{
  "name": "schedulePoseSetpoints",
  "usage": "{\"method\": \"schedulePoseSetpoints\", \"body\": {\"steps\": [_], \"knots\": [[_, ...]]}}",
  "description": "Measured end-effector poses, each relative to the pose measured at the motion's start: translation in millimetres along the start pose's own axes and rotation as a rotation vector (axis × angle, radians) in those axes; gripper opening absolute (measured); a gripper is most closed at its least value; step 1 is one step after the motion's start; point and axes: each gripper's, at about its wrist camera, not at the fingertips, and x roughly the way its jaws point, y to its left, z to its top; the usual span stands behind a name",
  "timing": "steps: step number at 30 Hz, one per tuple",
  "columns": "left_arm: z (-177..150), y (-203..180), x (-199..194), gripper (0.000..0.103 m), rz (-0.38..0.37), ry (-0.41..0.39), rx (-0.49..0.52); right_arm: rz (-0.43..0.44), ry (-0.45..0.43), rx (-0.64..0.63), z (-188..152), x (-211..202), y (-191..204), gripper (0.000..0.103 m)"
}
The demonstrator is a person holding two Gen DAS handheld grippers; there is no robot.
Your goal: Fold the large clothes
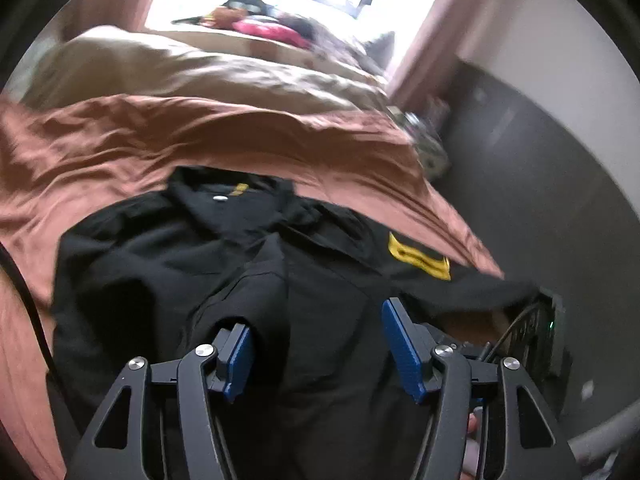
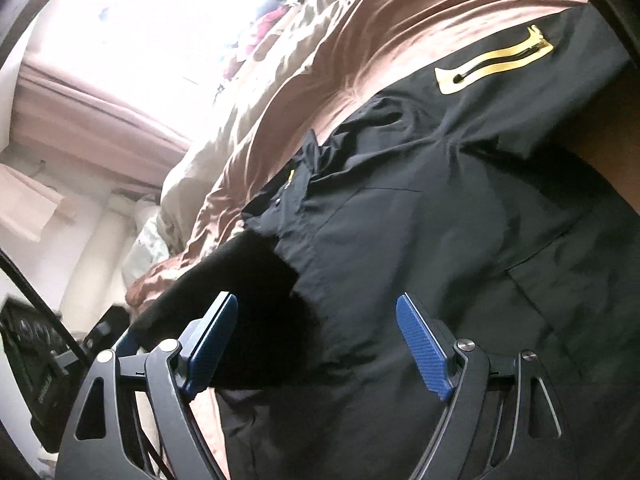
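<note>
A black shirt point(image 1: 168, 256) lies spread on a rust-brown bedsheet point(image 1: 120, 148), its collar point(image 1: 224, 192) toward the far side of the bed and a yellow patch point(image 1: 418, 258) on one sleeve, which reaches toward the bed's edge. In the right wrist view the same black shirt point(image 2: 460, 208) fills most of the frame, the yellow patch point(image 2: 496, 62) near the top and the rust-brown bedsheet point(image 2: 360, 52) beyond it.

The left gripper point(image 1: 320, 344) sits low over the shirt's near part, its jaws wide apart with black cloth between them, nothing clamped. The right gripper point(image 2: 320, 344) also stands with jaws wide, fabric between the blue pads point(image 2: 424, 352) but not pinched.

Past the brown sheet lies a crumpled beige duvet point(image 1: 180, 68), and behind it a bright window point(image 1: 272, 0) with pink curtains point(image 2: 100, 100).
</note>
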Motion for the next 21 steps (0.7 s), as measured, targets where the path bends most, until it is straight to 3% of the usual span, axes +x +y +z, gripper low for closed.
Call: {"method": "schedulePoseSetpoints", "body": {"steps": [2, 5, 8, 11, 14, 18, 21], "knots": [[-10, 5, -13, 0.080, 0.013, -0.015, -0.007, 0.002, 0.010, -0.010, -2, 0, 5, 0.081], [-22, 5, -25, 0.081, -0.026, -0.001, -0.023, -0.005, 0.016, -0.038, -3, 2, 10, 0.081], [-36, 5, -29, 0.093, -0.043, -0.009, -0.063, -0.014, 0.005, -0.051, -3, 1, 12, 0.081], [-48, 0, -21, 0.093, -0.080, 0.001, -0.057, -0.023, 0.008, -0.058, -6, 1, 12, 0.081], [-50, 7, -16, 0.093, -0.145, 0.015, -0.140, -0.030, 0.002, -0.060, -6, -5, 12, 0.081], [-66, 17, -26, 0.093, -0.264, -0.032, -0.279, -0.029, -0.032, -0.058, -1, -16, 11, 0.081], [-87, 22, -22, 0.093, -0.304, 0.018, -0.358, -0.020, -0.036, -0.060, -3, -20, 11, 0.081]]}}
